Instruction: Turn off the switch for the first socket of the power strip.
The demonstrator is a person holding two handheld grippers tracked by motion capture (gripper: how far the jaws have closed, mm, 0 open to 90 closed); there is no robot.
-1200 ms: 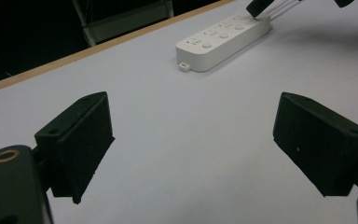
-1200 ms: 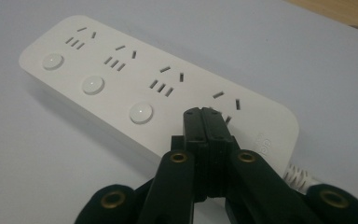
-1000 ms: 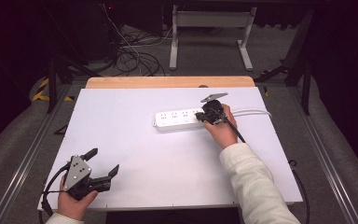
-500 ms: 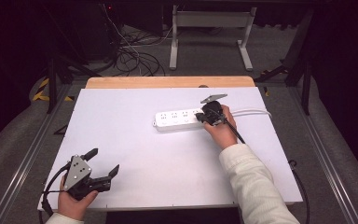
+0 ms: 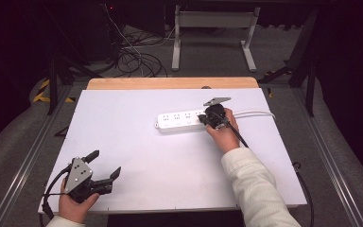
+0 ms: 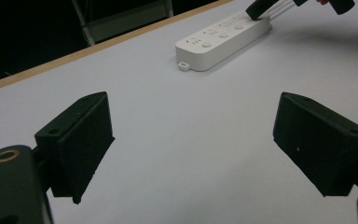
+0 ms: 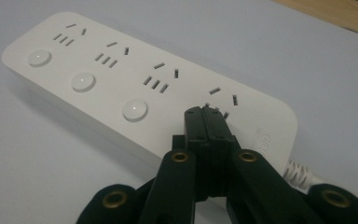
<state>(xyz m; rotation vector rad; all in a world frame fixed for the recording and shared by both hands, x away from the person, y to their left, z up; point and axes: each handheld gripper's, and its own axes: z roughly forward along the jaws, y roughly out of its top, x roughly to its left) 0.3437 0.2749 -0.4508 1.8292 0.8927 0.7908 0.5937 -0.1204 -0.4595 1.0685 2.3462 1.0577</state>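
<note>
A white power strip with several sockets and round buttons lies across the middle of the white table; it also appears as the power strip and the power strip. My right gripper is shut with nothing between its jaws, and its tips rest on the strip's right end. In the right gripper view the closed right gripper presses down where the fourth button sits, hiding it. My left gripper stands open near the table's front left corner, and the left gripper holds nothing.
The strip's white cable runs off to the right. A wooden strip edges the table's far side. Beyond it are tangled black cables and a grey metal stand on the floor.
</note>
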